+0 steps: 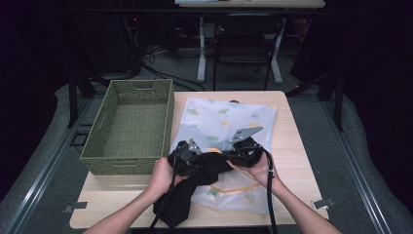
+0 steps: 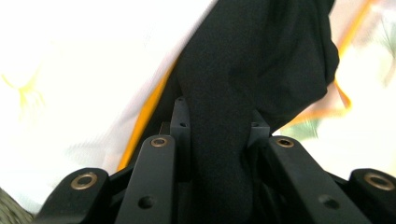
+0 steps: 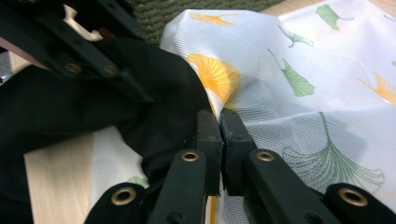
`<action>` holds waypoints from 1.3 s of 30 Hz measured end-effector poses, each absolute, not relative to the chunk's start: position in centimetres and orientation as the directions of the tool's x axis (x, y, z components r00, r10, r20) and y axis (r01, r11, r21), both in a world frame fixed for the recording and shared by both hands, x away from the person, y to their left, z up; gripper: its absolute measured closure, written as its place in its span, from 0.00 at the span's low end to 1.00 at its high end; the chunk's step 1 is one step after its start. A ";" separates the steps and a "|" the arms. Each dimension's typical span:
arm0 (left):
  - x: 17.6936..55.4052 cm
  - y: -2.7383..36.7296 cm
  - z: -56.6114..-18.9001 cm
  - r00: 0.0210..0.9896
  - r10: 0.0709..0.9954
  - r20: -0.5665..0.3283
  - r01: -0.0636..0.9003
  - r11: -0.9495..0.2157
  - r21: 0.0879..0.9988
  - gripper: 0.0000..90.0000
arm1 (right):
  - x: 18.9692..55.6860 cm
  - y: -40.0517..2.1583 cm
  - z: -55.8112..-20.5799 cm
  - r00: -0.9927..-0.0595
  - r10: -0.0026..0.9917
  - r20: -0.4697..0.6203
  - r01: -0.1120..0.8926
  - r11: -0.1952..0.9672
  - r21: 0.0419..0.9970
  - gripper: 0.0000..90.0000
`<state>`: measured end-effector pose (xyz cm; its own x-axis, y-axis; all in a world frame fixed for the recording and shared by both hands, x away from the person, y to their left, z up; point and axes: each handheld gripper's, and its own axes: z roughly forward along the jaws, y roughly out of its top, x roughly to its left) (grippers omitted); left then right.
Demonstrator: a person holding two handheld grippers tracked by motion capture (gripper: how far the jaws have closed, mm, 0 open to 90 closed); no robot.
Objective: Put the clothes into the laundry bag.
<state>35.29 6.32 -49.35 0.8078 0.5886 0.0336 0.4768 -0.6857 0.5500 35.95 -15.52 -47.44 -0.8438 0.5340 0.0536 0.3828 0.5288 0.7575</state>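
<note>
on the left of the wooden table (image 1: 292,146) sits a green woven basket (image 1: 129,127), its long side running away from the person. just right of it, the left hand (image 1: 163,178) grips the left gripper (image 1: 187,153), and in the left gripper view its two jaws stand a little apart with a thick fold of the black cloth (image 2: 233,116) bunched between them, the pads pressing into it from both sides. in the high view the cloth hangs down from between the two grippers toward the near edge of the table, draped partly over the front of a white mesh bag (image 1: 229,122) printed with green and orange leaves, with an orange trim at its opening. the bag lies flat in the middle of the table, its far end reaching toward the far edge. further right, the right hand (image 1: 260,170) holds the right gripper (image 1: 243,148), whose jaws in the right gripper view are drawn tight together, pinching the edge of the bag's mesh (image 3: 280,70) just beside the black cloth. the two grippers sit close to each other above the bag's near end.
</note>
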 end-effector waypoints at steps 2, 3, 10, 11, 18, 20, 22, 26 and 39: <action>35.6 5.9 -50.3 0.805 0.592 0.018 0.492 -0.686 0.536 0.80 | 35.9 -15.5 -47.5 -0.846 0.530 0.063 0.387 0.528 0.756 0.98; 35.9 5.6 -51.3 0.810 0.586 -0.005 0.502 -0.689 0.523 0.80 | 35.9 -15.4 -47.7 -0.846 0.530 0.069 0.394 0.533 0.749 0.98; 34.7 5.0 -51.9 0.842 0.539 0.029 0.452 -0.734 0.507 0.40 | 36.1 -15.4 -49.3 -0.847 0.527 0.075 0.422 0.578 0.699 0.98; 34.3 5.3 -51.4 0.844 0.535 0.033 0.443 -0.732 0.518 0.38 | 36.0 -15.4 -49.2 -0.845 0.530 0.077 0.424 0.575 0.699 0.98; 33.7 5.6 -53.2 0.846 0.532 0.026 0.455 -0.747 0.485 0.27 | 36.2 -15.4 -49.2 -0.843 0.533 0.077 0.426 0.572 0.701 0.98; 34.0 5.5 -53.8 0.846 0.531 0.042 0.446 -0.750 0.488 0.31 | 36.2 -15.3 -49.3 -0.842 0.534 0.078 0.428 0.572 0.700 0.98; 34.2 5.6 -54.1 0.850 0.523 0.071 0.417 -0.748 0.516 0.41 | 36.2 -15.2 -49.4 -0.842 0.532 0.082 0.430 0.573 0.697 0.98; 34.2 5.9 -54.4 0.848 0.523 0.081 0.401 -0.736 0.545 0.68 | 36.2 -15.2 -49.6 -0.844 0.530 0.082 0.432 0.580 0.691 0.98; 35.1 6.4 -51.1 0.780 0.619 0.093 0.410 -0.617 0.672 0.83 | 35.9 -15.4 -47.8 -0.847 0.521 0.101 0.405 0.513 0.756 0.98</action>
